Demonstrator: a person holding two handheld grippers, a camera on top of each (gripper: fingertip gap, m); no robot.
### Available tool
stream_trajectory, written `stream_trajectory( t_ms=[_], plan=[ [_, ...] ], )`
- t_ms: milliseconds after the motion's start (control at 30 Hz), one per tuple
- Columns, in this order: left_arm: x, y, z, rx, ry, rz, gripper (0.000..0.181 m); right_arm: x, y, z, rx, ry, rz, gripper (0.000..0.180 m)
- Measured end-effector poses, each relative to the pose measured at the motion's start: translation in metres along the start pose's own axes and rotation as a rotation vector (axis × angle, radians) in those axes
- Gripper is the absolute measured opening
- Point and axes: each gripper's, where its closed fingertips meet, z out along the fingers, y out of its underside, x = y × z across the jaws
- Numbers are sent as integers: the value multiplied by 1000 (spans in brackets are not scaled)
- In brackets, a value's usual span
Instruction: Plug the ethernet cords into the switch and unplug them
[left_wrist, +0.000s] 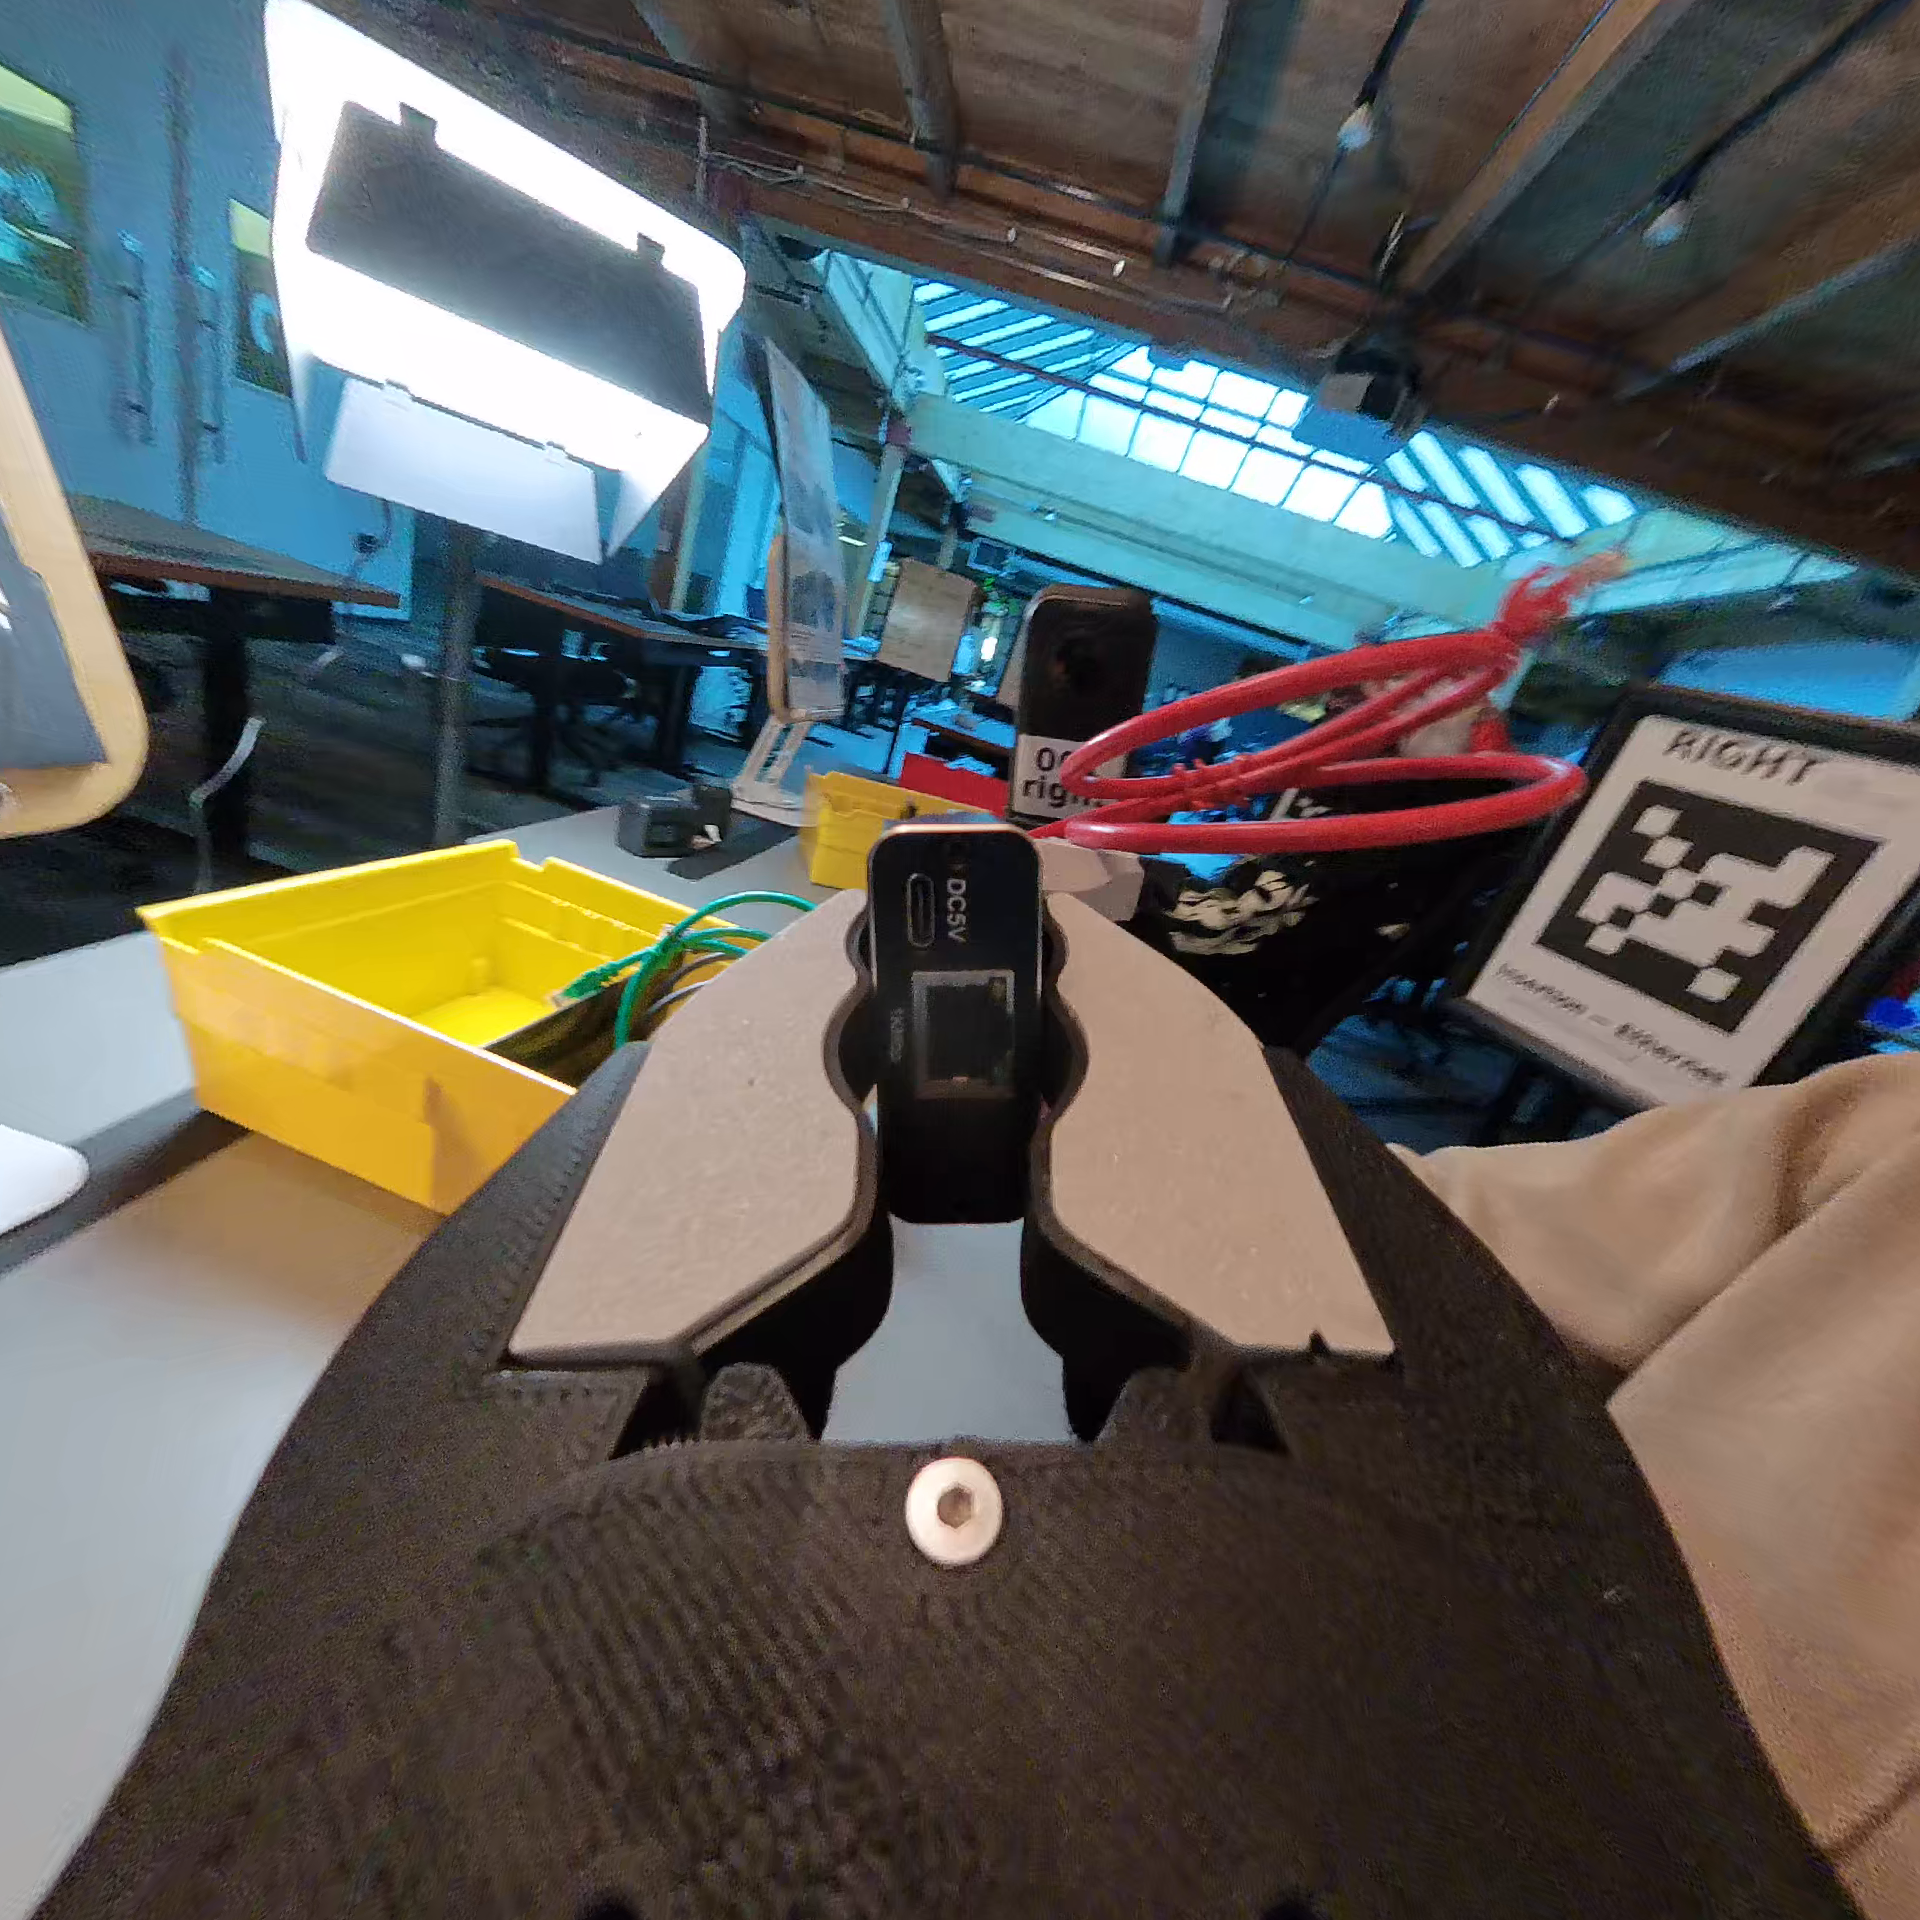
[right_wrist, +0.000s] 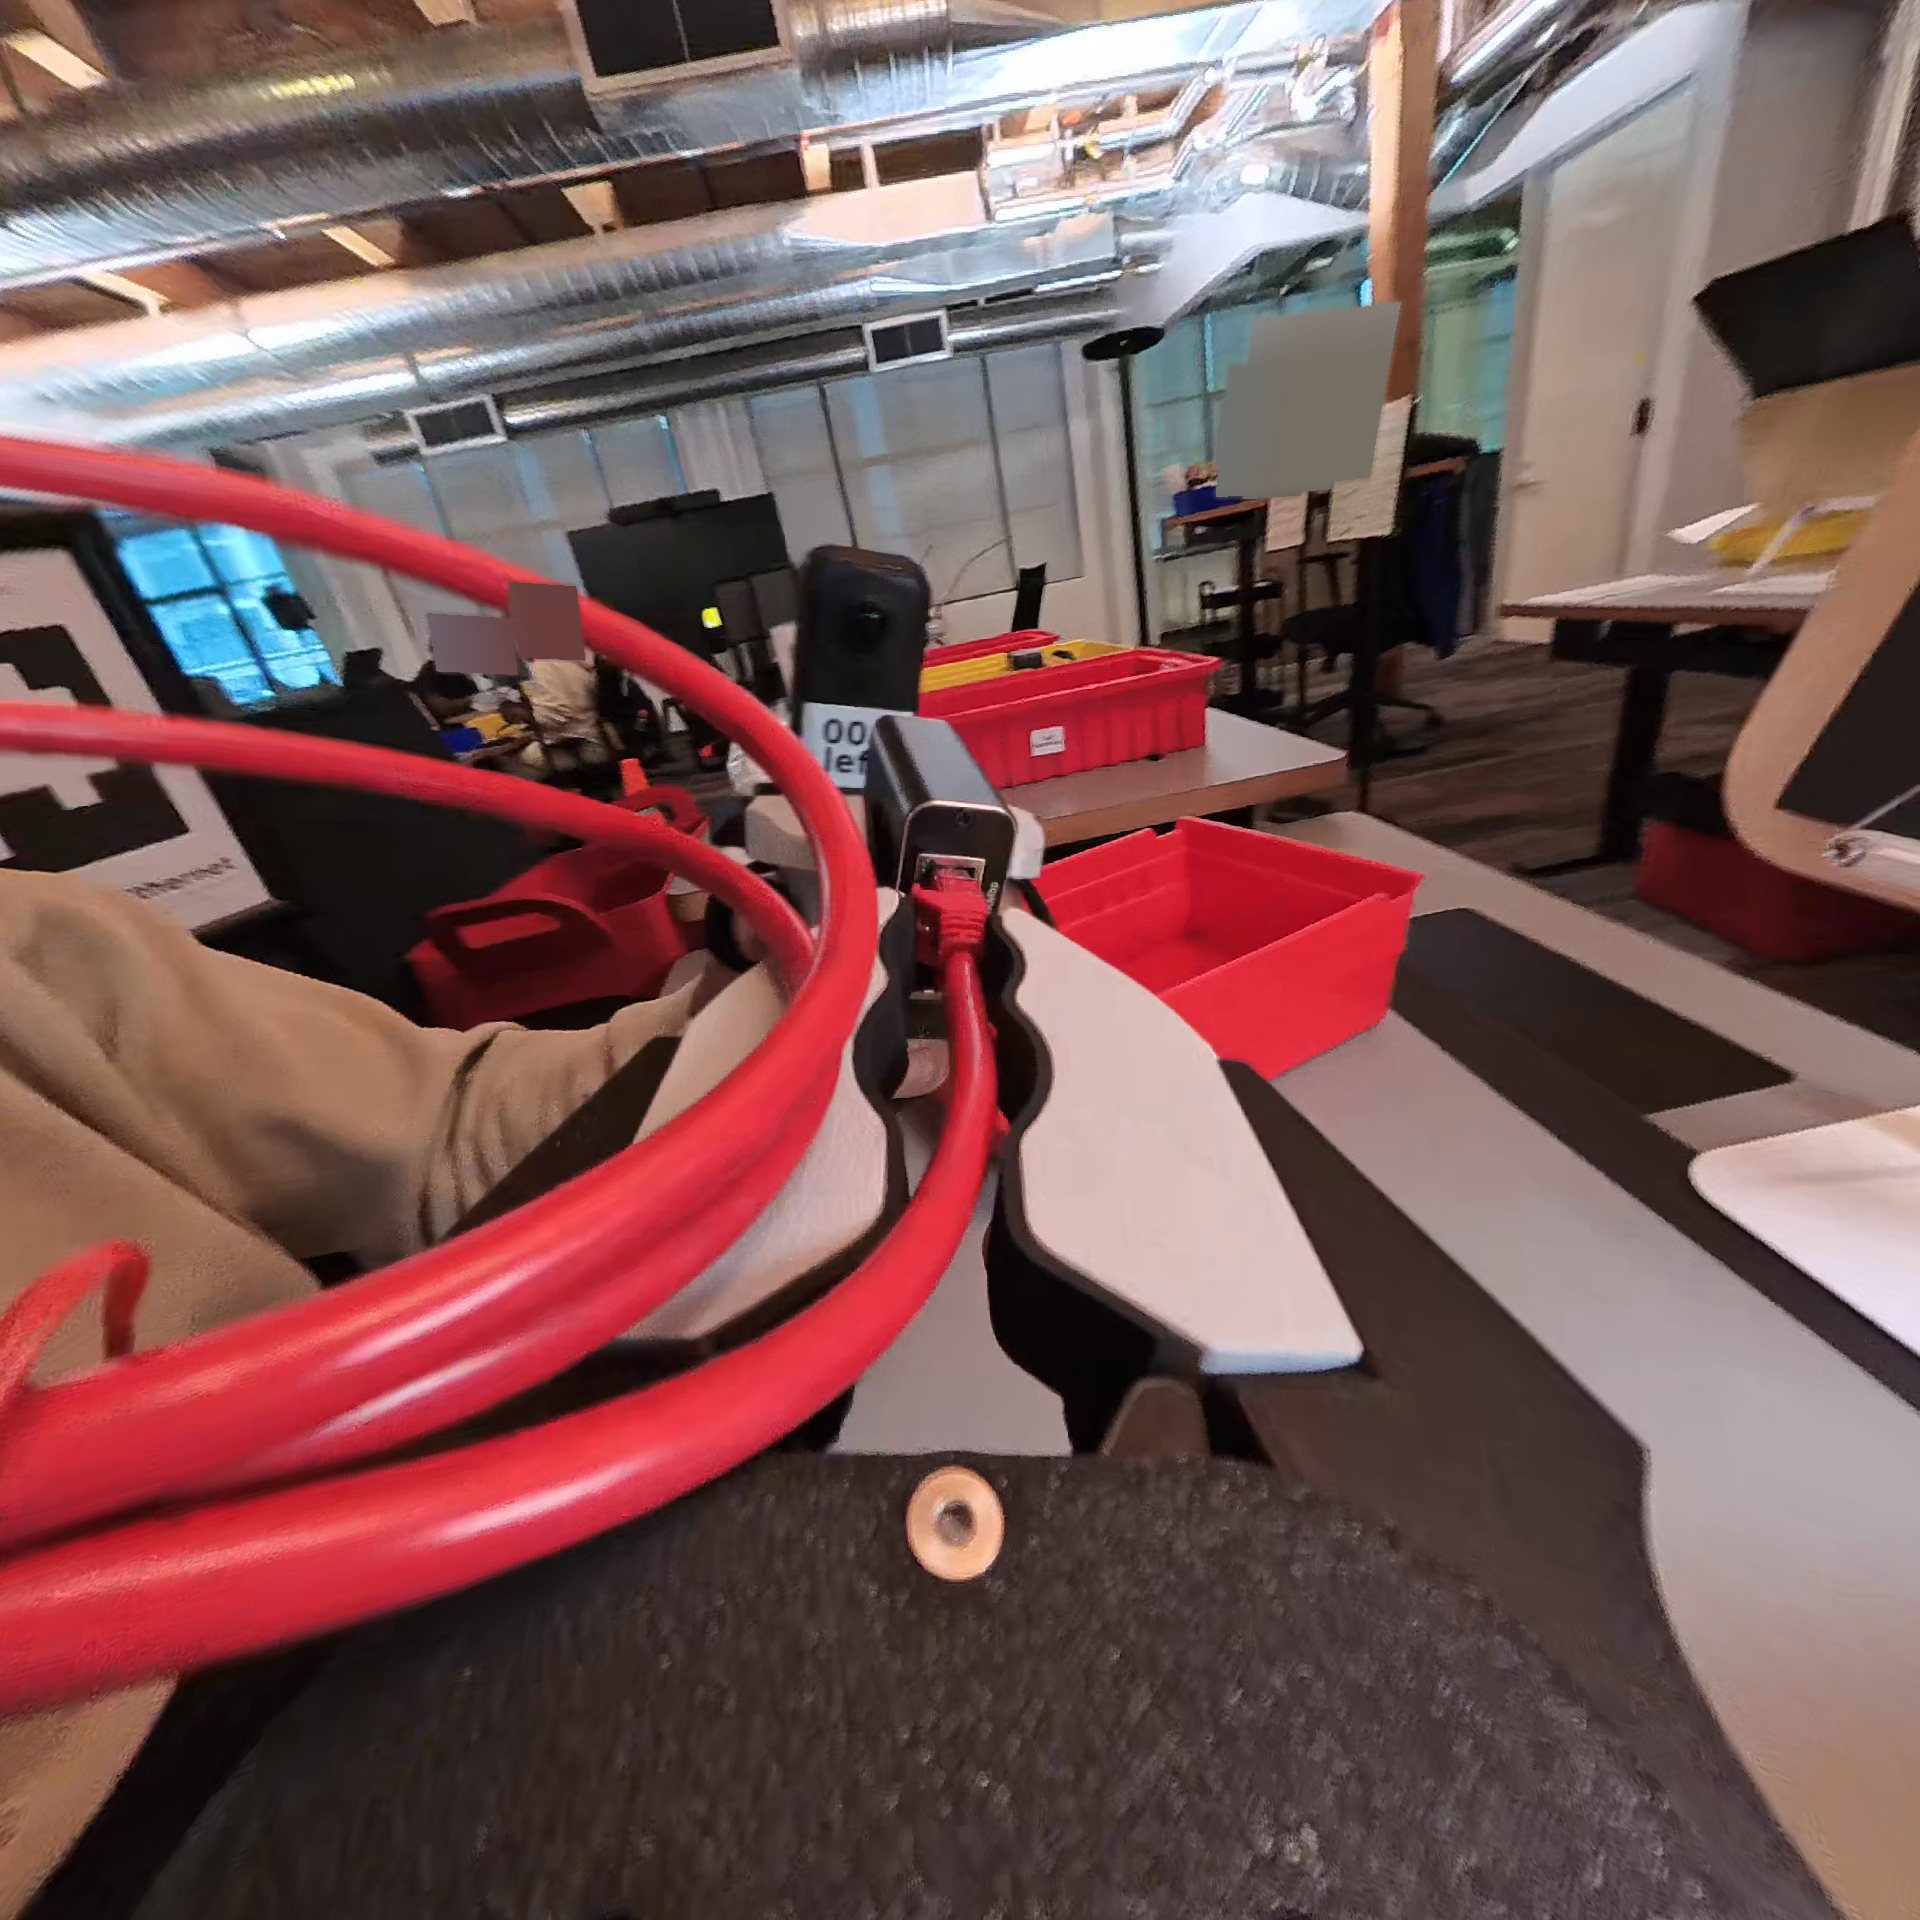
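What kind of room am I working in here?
Probably an open workshop-style office: exposed wooden ceiling beams, silver ducting overhead, rows of desks, and parts bins, yellow and red, on the tables.

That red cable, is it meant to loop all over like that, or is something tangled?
The red cable stays coiled in loose loops that drape over the right gripper and block part of its camera. Its plug sits at the port of the black switch, clamped in the left gripper. Untidy, but nothing looks damaged.
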Motion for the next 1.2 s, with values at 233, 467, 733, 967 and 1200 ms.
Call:
stream_trajectory(
  t_ms=[233,467,733,967,1200],
  plan=[
    [-3,-1,0,41,39,-88,26,2,-1,-1,2,-1,-4,6],
    [0,-4,-3,28,41,-16,26,-3,-2,2,-24,9,-18,8],
    [4,-3,1,28,6,25,26,-3,-5,0,5,8,-19,13],
    [5,-2,3,35,-26,48,26,-2,-6,-2,26,2,-17,15],
    [9,-6,3,64,-85,140,27,-3,-13,0,70,88,-107,15]
  ],
)
